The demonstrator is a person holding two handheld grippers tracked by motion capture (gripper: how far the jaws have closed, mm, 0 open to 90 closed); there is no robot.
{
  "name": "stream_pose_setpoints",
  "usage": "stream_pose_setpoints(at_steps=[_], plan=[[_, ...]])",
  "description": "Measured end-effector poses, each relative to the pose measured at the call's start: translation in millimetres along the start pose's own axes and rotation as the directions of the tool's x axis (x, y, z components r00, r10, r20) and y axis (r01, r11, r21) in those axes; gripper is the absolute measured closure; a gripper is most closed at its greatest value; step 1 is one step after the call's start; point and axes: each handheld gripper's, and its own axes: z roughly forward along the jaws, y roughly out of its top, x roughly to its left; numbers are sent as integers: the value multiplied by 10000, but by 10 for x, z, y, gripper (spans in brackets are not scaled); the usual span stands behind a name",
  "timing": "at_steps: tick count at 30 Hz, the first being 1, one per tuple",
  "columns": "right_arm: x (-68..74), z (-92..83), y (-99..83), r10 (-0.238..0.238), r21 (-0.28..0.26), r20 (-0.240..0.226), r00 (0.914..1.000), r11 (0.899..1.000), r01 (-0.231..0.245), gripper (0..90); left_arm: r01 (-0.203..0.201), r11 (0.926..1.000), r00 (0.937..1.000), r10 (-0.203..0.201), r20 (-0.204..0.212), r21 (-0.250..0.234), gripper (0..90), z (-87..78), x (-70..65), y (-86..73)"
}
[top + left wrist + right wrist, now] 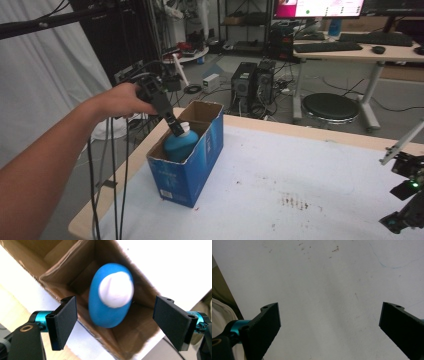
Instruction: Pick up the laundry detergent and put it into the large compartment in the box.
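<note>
- Blue plastic bottle with a white cap (110, 298) is standing upright inside the open blue cardboard box (186, 167), which is sitting toward nine o'clock on the white tabletop (300, 175).
- Left hand-held gripper (176, 127) is hanging over the box mouth, its tip at the bottle's cap; in the left gripper view its jaws are spread wide at nine and three o'clock of the bottle, touching nothing.
- Right hand-held gripper (407, 200) is waiting at the tabletop's four o'clock edge, jaws parted and empty above bare, lightly stained surface.
- Judging by this, either the bottle is just being let go into the box or it is about to be picked up; I cannot tell which.
- Picking it up would call for lowering the left jaws around the cap or neck, clear of the cardboard walls, then closing.
</note>
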Motion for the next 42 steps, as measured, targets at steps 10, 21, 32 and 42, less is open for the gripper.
stream_pose_setpoints(at_steps=[10, 21, 32, 42], plan=[[18, -61, -17, 3, -294, 57, 10000, 9996, -2, 27, -298, 9928, 9990, 258, -363, -1163, 198, -376, -376, 181], [85, -170, -75, -44, -695, 175, 9998, 9976, 56, 28, -1002, 9930, 9947, 984, -300, -629, 158, -223, -755, 489], [158, -233, -114, -140, -909, 316, 9994, 9957, 168, 28, -2882, 9576, 9553, 2879, -680, 60, 16, 150, -1192, 878], [175, -257, -149, -158, -1116, 418, 9990, 9935, 204, 28, -3196, 9463, 9462, 3215, -375, 495, 16, 596, -1442, 1174]])
